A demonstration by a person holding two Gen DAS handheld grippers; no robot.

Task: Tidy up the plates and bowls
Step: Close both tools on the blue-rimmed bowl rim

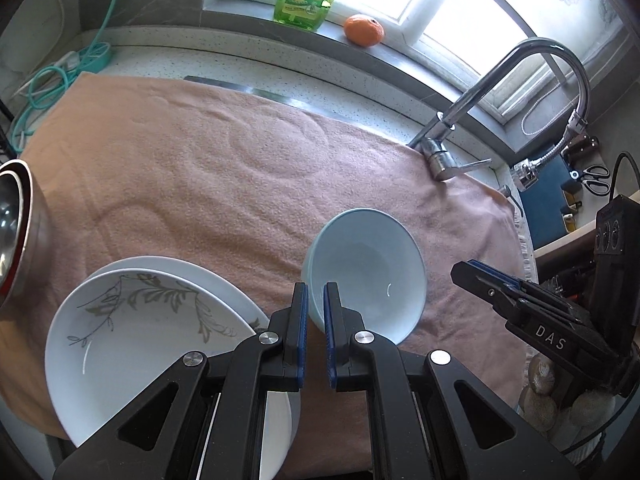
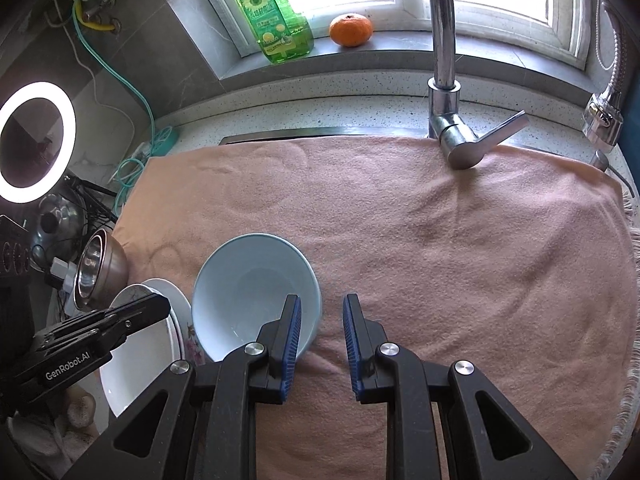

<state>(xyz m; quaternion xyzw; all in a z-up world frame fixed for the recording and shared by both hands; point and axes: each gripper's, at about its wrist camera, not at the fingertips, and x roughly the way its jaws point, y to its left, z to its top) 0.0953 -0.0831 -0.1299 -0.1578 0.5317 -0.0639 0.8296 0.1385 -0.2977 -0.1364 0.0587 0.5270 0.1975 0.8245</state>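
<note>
The left tongs (image 1: 316, 304) pinch the near rim of a pale blue bowl (image 1: 372, 268), one blue pad outside the wall and the other inside. The bowl sits right of centre in the lower half of the left wrist view, tilted with its opening facing the camera, over a pink towel (image 1: 200, 168) that covers the counter (image 1: 168, 64). In the lower left of that view lies a white plate with a leaf pattern (image 1: 132, 344) on top of a second white plate (image 1: 224, 284). A steel bowl (image 1: 16, 232) is at the left edge.

In the right wrist view the right tongs (image 2: 320, 320) are spread a little with nothing between them; the left pad stands in front of the blue bowl's right rim, but whether it touches I cannot tell. The bowl appears left of centre in the lower half there, and the left tongs enter from the lower left.

At the top of both views a windowsill carries a green soap bottle (image 2: 276, 20) and an orange (image 2: 351, 30). A chrome faucet (image 2: 444, 80) rises on the upper right. A lit ring lamp (image 2: 36, 140) glows at the left edge of the right wrist view.
</note>
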